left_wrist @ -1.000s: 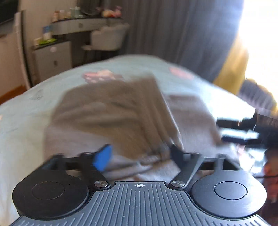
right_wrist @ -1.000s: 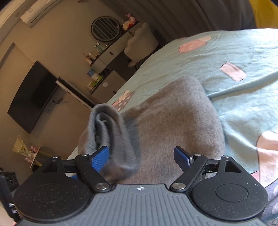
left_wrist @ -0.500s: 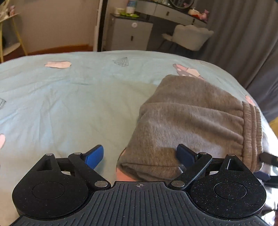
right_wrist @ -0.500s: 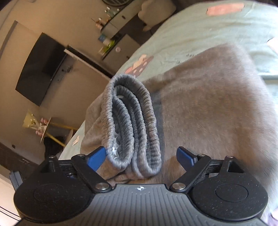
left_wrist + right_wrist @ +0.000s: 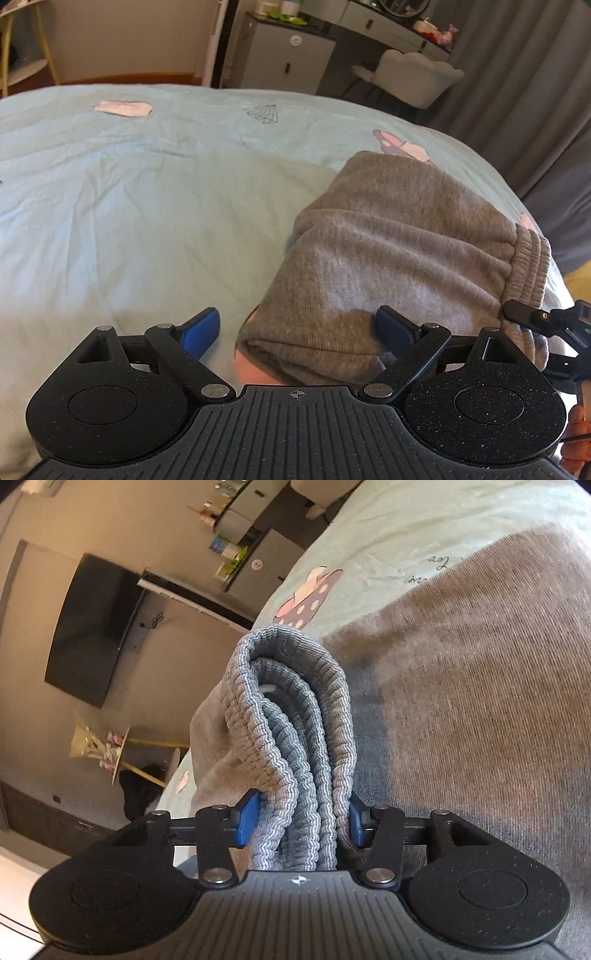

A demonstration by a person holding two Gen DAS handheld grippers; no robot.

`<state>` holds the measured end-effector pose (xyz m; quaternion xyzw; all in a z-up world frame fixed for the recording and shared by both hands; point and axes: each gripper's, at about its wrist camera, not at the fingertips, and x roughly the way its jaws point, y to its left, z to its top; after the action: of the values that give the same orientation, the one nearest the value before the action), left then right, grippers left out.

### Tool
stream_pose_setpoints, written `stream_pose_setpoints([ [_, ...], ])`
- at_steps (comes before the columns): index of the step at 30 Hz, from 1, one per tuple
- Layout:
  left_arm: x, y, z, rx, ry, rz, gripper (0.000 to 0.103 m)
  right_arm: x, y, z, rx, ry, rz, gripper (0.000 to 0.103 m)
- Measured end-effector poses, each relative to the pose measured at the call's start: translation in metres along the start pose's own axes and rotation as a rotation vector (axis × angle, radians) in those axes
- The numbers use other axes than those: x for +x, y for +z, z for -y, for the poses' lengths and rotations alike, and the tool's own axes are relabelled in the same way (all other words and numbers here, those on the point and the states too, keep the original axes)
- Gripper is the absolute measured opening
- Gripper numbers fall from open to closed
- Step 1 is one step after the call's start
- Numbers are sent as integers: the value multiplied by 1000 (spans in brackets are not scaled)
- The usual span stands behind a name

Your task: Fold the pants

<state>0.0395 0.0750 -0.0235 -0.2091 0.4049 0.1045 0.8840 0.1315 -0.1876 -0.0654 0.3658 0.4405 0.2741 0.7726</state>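
Grey sweatpants [image 5: 399, 254] lie folded into a thick bundle on the light blue bed [image 5: 147, 206]. My left gripper [image 5: 299, 328] is open, its fingers astride the bundle's near left corner. My right gripper [image 5: 299, 821] is shut on the stacked ribbed waistband [image 5: 295, 716], which stands up between its blue pads. The rest of the pants [image 5: 480, 709] spreads to the right in the right wrist view. The right gripper also shows in the left wrist view [image 5: 535, 317], at the waistband end of the bundle.
The bed sheet has pink cartoon patches [image 5: 122, 108]. Beyond the bed stand a grey cabinet [image 5: 284, 59], a white chair [image 5: 417, 77] and grey curtains [image 5: 535, 92]. A wall TV [image 5: 92, 627] and a small yellow-legged side table [image 5: 122, 749] show in the right wrist view.
My right gripper has closed on the waistband stack, which it only straddled before. My left gripper swung to the bundle's left corner and has stayed open.
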Motion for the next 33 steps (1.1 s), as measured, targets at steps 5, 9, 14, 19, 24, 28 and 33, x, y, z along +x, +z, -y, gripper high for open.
stream_pose_setpoints([
  [5,-1,-1,-1,-31,-4,13,95,8,-3,-5,10,-22,-8,56],
  [9,-5,-2,-2,-45,-6,21,95,3,-12,-34,-97,-122,27,39],
  [14,-17,-4,-3,-57,-34,75,95,-30,-14,-75,-150,-39,127,36],
  [19,-36,-12,6,44,-235,102,95,-62,-8,-104,-159,5,196,36],
  [24,-36,-21,28,199,-358,31,97,-86,-5,-103,-126,-2,250,36],
  [28,-25,-22,42,264,-328,-35,99,-104,-9,-89,-78,-13,280,36],
  [33,-25,-23,51,321,-284,-26,99,-118,-20,-69,-18,-43,299,36],
])
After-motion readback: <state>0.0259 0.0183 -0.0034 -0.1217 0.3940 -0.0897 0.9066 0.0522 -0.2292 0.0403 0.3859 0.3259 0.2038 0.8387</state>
